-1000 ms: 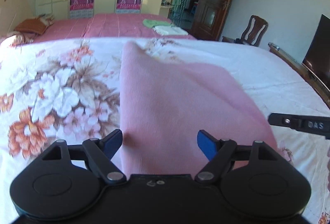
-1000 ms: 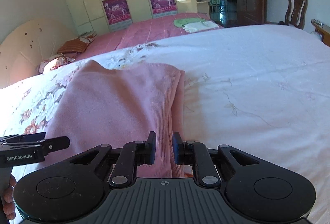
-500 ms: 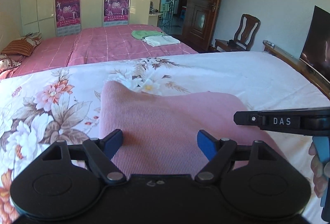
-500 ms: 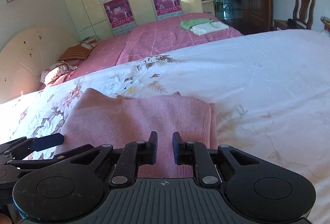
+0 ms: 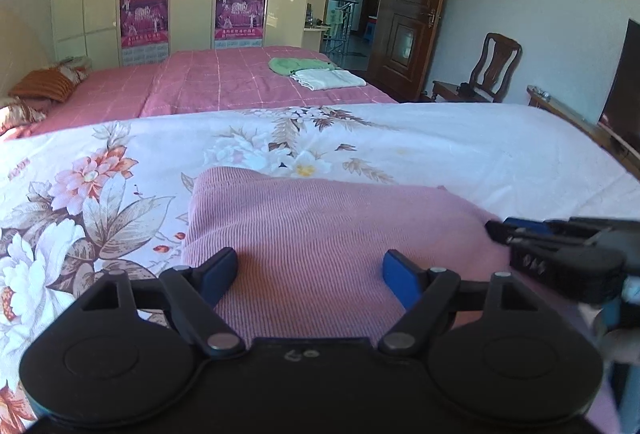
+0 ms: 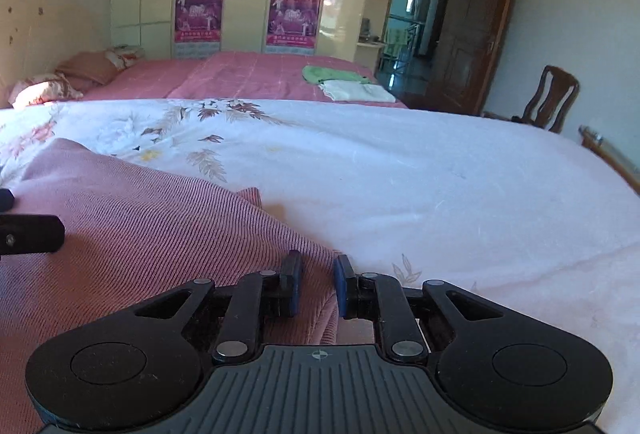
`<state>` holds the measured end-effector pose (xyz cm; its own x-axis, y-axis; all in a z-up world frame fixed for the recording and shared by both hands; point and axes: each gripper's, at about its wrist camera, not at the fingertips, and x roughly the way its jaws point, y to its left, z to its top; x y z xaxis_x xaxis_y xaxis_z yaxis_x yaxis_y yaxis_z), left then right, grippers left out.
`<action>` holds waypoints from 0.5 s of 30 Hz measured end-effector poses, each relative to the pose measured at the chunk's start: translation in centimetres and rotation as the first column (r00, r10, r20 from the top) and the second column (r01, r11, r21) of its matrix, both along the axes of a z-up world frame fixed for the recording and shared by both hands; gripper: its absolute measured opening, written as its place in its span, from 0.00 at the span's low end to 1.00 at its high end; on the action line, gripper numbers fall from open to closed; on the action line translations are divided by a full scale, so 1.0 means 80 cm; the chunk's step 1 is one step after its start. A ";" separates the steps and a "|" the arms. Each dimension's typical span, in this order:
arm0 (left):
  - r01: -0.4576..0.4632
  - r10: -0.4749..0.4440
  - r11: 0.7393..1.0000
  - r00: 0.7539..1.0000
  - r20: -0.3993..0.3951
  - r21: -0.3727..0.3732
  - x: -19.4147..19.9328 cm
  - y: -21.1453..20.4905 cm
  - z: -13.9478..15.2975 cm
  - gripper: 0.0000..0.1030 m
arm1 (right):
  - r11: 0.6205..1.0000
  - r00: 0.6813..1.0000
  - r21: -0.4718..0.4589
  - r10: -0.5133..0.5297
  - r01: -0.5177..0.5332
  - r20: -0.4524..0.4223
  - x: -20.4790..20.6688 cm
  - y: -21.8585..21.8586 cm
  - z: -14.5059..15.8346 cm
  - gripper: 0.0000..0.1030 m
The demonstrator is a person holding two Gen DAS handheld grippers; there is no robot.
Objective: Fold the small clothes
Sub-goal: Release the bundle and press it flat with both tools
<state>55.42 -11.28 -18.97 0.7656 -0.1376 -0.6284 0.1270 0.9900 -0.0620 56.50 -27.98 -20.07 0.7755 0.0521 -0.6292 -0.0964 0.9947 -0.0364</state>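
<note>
Here, a wide bed covered by a white sheet printed with pink and brown flowers (image 5: 460, 146) fills most of my view. On its near side lies the pink ribbed knit garment (image 5: 320, 226), apparently doubled over, with a soft rounded edge on its far side. I judge at least one fold done; whether more folds remain I cannot tell, and it has not been set aside.

My left gripper (image 5: 308, 270) hovers over the near part of the garment, jaws spread wide, pinching nothing. My right gripper (image 6: 316, 288) sits at the garment's near right edge, jaws narrowed to a slim gap with a ridge of the pink cloth pinched between them.

On the far pink checked bed (image 6: 248, 78), a green folded cloth (image 6: 332, 74) and a white folded cloth (image 6: 356, 91) rest side by side, touching.
</note>
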 end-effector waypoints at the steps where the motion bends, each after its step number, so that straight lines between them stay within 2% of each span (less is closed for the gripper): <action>1: 0.001 -0.001 1.000 1.000 -0.001 0.011 0.000 -0.003 0.002 0.77 | 1.000 1.000 -0.012 0.011 -0.011 -0.011 0.003 0.001 0.003 0.15; 2: 0.000 0.000 1.000 1.000 -0.003 0.013 -0.001 -0.004 0.005 0.77 | 1.000 1.000 -0.015 0.019 -0.019 -0.016 0.005 0.001 0.006 0.15; 6: -0.003 0.003 0.999 1.000 0.002 -0.049 -0.015 0.006 0.024 0.77 | 0.996 1.000 0.081 0.027 -0.026 -0.015 -0.006 -0.014 0.037 0.15; 12: -0.004 0.004 1.000 1.000 -0.019 0.013 -0.052 0.006 0.032 0.77 | 0.983 0.996 0.163 0.090 -0.087 -0.012 -0.048 -0.011 0.073 0.15; 15: -0.008 0.009 1.000 0.999 -0.033 0.030 -0.067 0.005 0.028 0.77 | 0.977 0.989 0.160 0.144 -0.139 -0.023 -0.075 0.004 0.076 0.15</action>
